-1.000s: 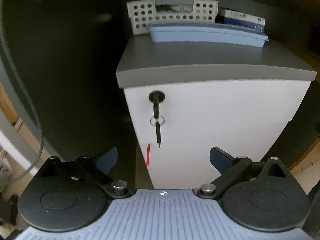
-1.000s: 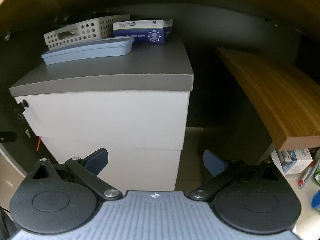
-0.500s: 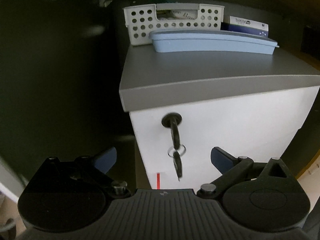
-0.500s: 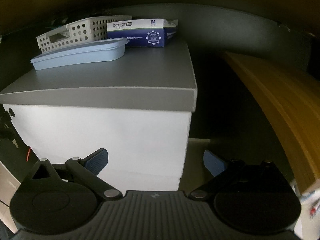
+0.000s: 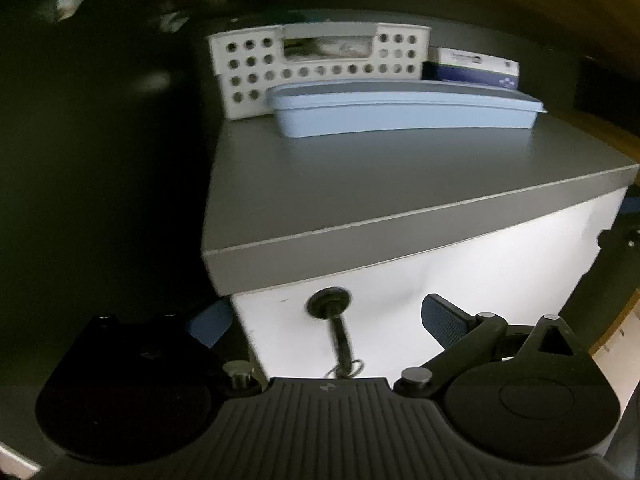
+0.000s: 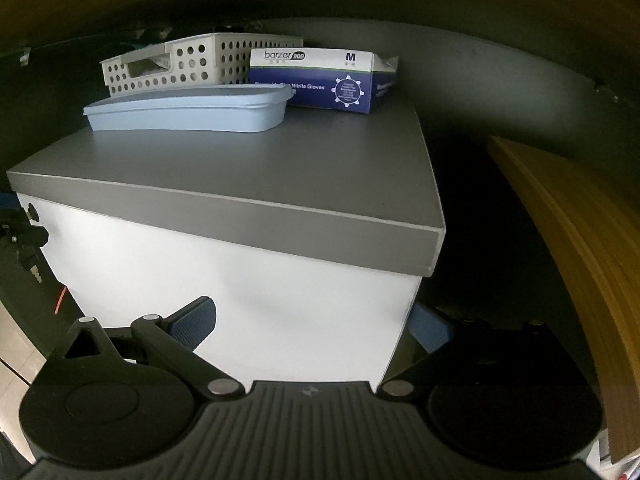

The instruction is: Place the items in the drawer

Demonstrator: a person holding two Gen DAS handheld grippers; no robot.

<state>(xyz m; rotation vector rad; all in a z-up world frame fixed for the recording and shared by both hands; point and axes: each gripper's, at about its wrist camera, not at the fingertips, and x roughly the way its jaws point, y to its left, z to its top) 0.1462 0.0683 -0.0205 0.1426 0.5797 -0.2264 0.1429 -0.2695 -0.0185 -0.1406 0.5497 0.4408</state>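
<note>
Left wrist view first: the left gripper (image 5: 324,322) sits spread wide with nothing in it, right up against the near left corner of the drawer unit (image 5: 460,276). One blue pad (image 5: 442,320) lies over the white drawer front, the other (image 5: 210,322) is off past the cabinet's left edge. Between them a key (image 5: 340,336) hangs from the lock (image 5: 329,306), a bit blurry. On the grey top, at the far side, there's a perforated white basket (image 5: 320,70), a light blue tray (image 5: 404,114) just in front of it, and a glove box (image 5: 476,68) peeking out behind on the right.

Right wrist view: the right gripper (image 6: 312,326) is also wide open and empty, straddling the cabinet's near right corner (image 6: 414,304). Left pad (image 6: 196,322) is in front of the white drawer front (image 6: 240,280), right pad (image 6: 430,328) is past the corner. Same three items sit at the far end of the top: basket (image 6: 192,62), tray (image 6: 188,108), nitrile glove box (image 6: 324,80) to the right. The drawer front looks closed. A wooden panel (image 6: 580,248) curves down the right side.
</note>
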